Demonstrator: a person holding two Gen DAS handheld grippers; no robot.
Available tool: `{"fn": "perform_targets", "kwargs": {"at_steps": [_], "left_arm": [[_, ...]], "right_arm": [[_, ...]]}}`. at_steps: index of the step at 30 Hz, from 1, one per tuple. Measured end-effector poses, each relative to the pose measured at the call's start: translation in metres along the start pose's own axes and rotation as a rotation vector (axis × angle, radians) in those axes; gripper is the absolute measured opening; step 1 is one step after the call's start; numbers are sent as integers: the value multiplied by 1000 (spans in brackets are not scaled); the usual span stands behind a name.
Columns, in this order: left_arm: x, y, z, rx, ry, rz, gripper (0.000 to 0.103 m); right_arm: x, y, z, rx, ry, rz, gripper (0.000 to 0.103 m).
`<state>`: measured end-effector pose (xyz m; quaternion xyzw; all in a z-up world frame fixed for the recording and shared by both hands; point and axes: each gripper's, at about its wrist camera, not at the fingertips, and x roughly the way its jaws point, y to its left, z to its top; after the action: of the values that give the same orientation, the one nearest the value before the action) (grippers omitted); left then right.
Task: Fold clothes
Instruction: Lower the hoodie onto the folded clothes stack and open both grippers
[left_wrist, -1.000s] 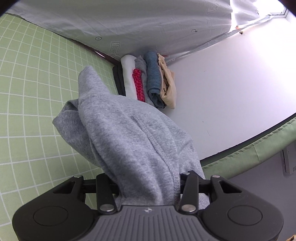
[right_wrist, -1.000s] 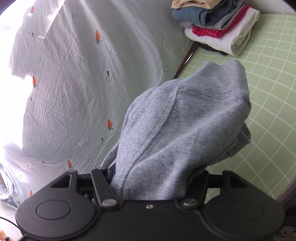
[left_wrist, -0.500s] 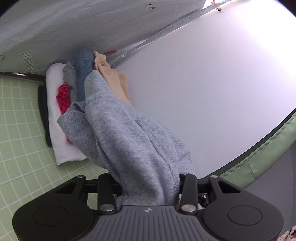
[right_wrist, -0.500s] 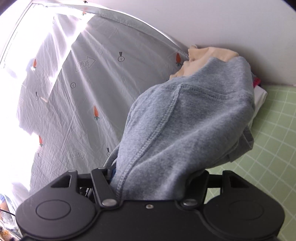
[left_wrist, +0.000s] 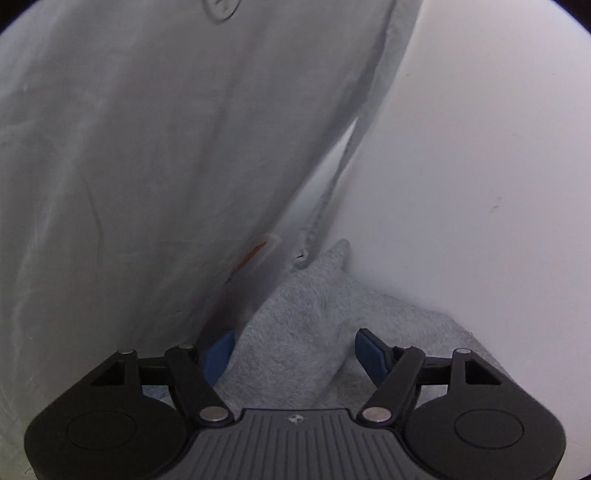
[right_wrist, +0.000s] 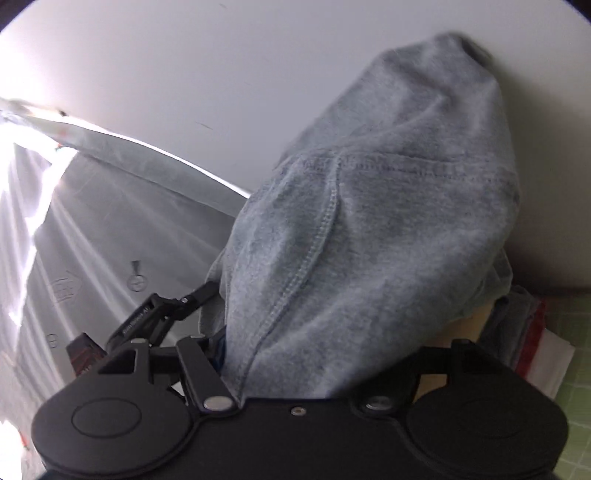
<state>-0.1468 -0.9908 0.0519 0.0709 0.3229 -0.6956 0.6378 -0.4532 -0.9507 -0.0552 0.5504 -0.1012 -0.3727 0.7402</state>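
Fleece fills both views: a grey, seam-stitched fleece garment (right_wrist: 388, 221), gathered into a thick bundle, sits in the corner where the plain white wall (left_wrist: 480, 166) meets a pale grey printed sheet (left_wrist: 129, 166). Its lower edge lies over a stack of folded clothes (right_wrist: 532, 332) with beige, grey, red and white layers, which rests on a green gridded mat (right_wrist: 576, 332).

As for progress, the bundle looks folded and is being set on that stack, so this piece seems close to done. Whether it lies square on the stack, and whether other clothes are left to fold, the pictures do not show.

The left gripper (left_wrist: 295, 350) is released. Its two blue pads (left_wrist: 219, 354) stand wide apart with the fleece lying loose between them, touching neither firmly. The right gripper (right_wrist: 295, 369) has its tips buried under the cloth. The fabric rises straight out of a narrow gap between its fingers, so I judge it clenched on the grey fleece garment.

Only the right wrist view shows the stack, the mat and the garment's stitched seams, and it also catches the other tool's black linkage at left. Only the left wrist view shows the spread pads and the garment's pointed end against the wall.
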Motion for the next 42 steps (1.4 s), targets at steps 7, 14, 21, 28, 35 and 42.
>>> {"fn": "perform_targets", "kwargs": {"at_steps": [7,14,21,28,35,42], "left_arm": [[40,41,-40,-129,32,38,79],[52,45,-33,-115,39,53,83],[60,53,-23,-138,36,82,91],[48,44,-24,-134,22,125,94],[9,39,-34,-154,-21,190,99],[-59,29,-64,-169,-84,235,102]], "right_arm": [[-5,-38,-9,100,5,7,77],[-17,-44,-9,125,21,-12,82],[-48,-51,-16,123,44,-66,90],[-74,-37,-20,-10,52,-181,100],[-86,-32,-37,-175,95,-273,103],[-93,-9,-55,-371,91,-325,103]]}}
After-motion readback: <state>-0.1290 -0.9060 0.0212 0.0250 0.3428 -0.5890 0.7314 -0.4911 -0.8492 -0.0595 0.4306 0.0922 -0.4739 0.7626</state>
